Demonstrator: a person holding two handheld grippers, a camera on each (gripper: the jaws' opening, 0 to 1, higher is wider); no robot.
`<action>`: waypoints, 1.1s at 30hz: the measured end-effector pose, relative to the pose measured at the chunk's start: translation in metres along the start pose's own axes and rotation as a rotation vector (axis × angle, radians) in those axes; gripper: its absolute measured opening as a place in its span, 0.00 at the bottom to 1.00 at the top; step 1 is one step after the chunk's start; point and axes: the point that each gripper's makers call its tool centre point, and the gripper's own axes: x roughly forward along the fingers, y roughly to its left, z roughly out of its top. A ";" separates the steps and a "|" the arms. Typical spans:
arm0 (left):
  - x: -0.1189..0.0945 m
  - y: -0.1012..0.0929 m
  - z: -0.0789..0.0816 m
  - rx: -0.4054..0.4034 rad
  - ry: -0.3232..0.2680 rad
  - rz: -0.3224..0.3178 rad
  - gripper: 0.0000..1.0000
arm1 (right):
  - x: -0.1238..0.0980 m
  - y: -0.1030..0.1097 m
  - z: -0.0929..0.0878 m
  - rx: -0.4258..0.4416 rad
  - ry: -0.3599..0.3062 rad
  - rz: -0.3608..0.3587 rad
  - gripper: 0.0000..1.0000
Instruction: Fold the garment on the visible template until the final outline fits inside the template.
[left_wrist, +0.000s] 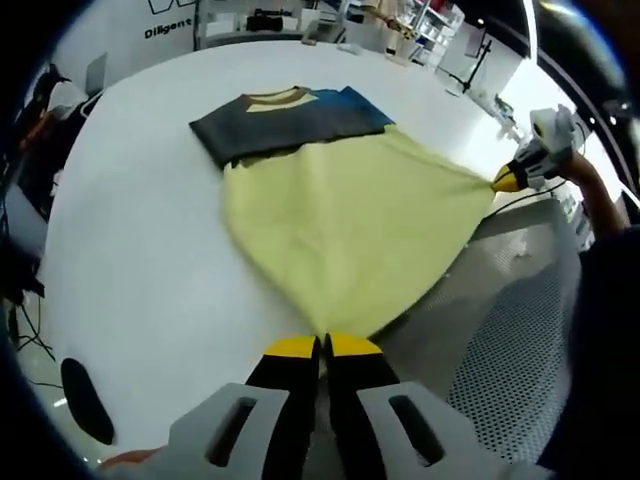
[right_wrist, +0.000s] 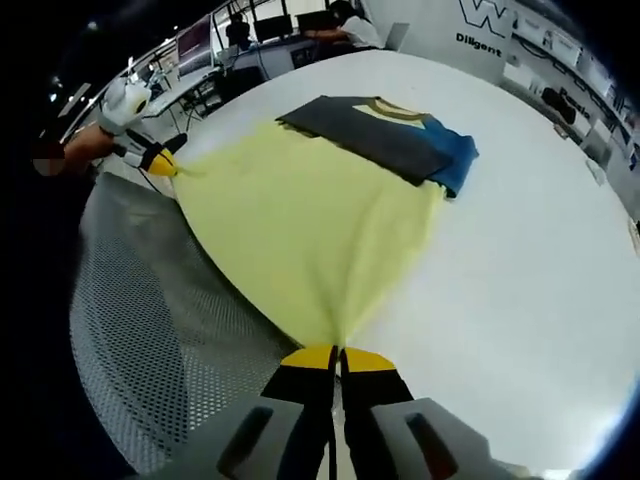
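A shirt lies on the white table (left_wrist: 130, 230): its lower body is pale yellow (left_wrist: 340, 220), its top part dark grey and blue with a tan collar (left_wrist: 290, 115). My left gripper (left_wrist: 322, 345) is shut on one bottom corner of the yellow hem. In the left gripper view the right gripper (left_wrist: 505, 180) pinches the other corner at the right. The right gripper view shows the shirt's yellow part (right_wrist: 300, 220) and grey-blue top (right_wrist: 390, 135), my right gripper (right_wrist: 338, 355) shut on its corner, and the left gripper (right_wrist: 160, 163) holding the far corner. The hem is stretched between both, off the table edge.
A grey perforated mesh surface (left_wrist: 510, 330) lies below the table edge, also seen as mesh (right_wrist: 150, 330) in the right gripper view. Desks, shelves and seated people (right_wrist: 350, 25) stand beyond the table. A dark oval object (left_wrist: 85, 400) sits near the table's edge.
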 end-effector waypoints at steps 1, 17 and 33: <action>-0.002 0.000 0.002 0.002 -0.006 0.002 0.00 | -0.003 -0.002 0.002 -0.005 -0.003 -0.009 0.00; -0.048 0.016 0.069 0.042 -0.191 0.044 0.00 | -0.056 -0.036 0.068 -0.042 -0.162 -0.114 0.00; -0.064 0.048 0.163 0.136 -0.315 0.107 0.00 | -0.077 -0.090 0.149 -0.081 -0.284 -0.217 0.00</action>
